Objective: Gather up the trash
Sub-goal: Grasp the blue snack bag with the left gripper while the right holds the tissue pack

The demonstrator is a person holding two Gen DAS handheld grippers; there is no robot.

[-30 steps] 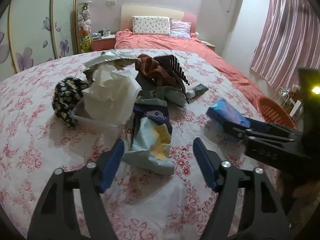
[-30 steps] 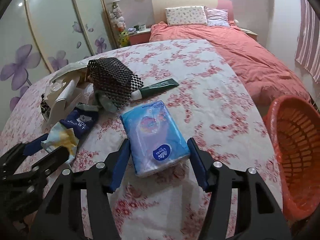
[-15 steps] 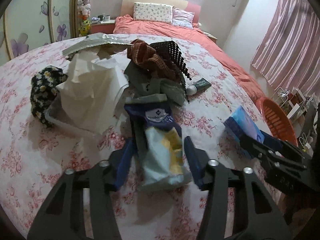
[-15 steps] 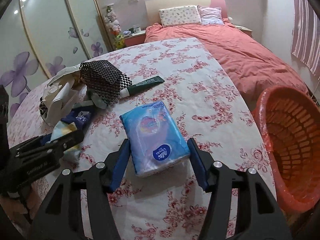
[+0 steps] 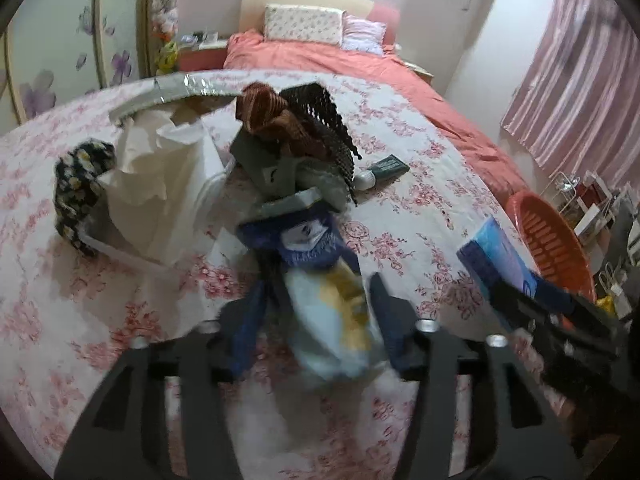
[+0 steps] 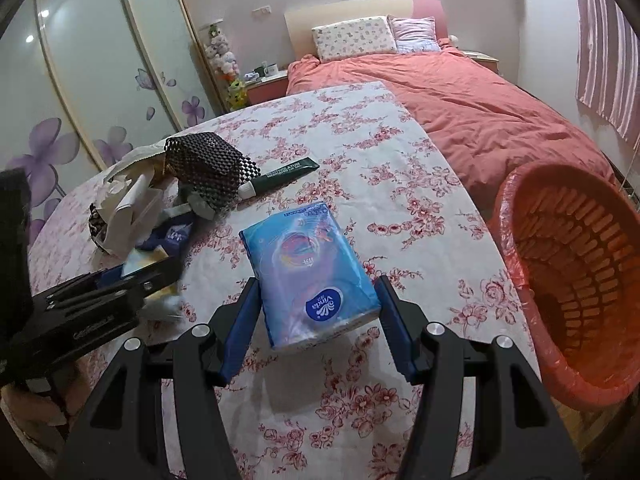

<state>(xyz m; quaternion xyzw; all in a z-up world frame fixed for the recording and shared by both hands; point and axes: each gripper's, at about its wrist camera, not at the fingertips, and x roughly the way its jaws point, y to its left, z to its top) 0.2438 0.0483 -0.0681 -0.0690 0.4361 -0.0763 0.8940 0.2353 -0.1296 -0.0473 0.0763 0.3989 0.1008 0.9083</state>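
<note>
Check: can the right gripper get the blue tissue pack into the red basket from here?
Probably yes. The right gripper has the blue tissue pack between its jaws, lifted off the floral tablecloth. The red basket sits open just beside the table edge, with nothing between them.

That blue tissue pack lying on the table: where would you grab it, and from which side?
Across its two long sides, near the end with the round logo, coming from that end and above. The tissue pack lies flat with that end toward the right gripper, whose blue fingers already flank it. It looks soft, so a gentle squeeze should do. The basket is just to the right.
</note>
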